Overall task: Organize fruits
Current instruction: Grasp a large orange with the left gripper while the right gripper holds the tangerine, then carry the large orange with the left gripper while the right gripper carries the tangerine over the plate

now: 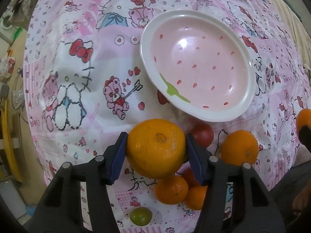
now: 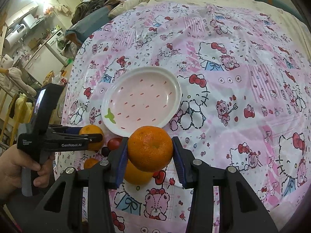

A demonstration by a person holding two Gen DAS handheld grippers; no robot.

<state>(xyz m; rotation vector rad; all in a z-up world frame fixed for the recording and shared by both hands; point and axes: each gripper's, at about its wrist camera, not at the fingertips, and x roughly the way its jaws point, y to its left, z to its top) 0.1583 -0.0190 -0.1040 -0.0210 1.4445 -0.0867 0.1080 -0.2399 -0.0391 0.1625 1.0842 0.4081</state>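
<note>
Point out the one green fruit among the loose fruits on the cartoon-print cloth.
The small round green fruit, lying alone below the left gripper; every other fruit is orange or red.

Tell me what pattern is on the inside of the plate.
The plate is pale pink inside with small red dashes and a green leaf mark, rimmed white; clearest in the left wrist view.

A large orange [image 1: 156, 148], navel up, is sitting between two blue pads, both touching its sides. A darker orange [image 2: 150, 148] is being held above the cloth the same way. The pink plate [image 1: 147, 58], white-rimmed with red flecks and a green leaf mark, is lying empty just beyond. Three more oranges [image 1: 240, 148], [image 1: 172, 189], [image 1: 196, 197], a red tomato [image 1: 203, 135] and a green fruit [image 1: 141, 216] are resting loose on the cloth nearby.
</note>
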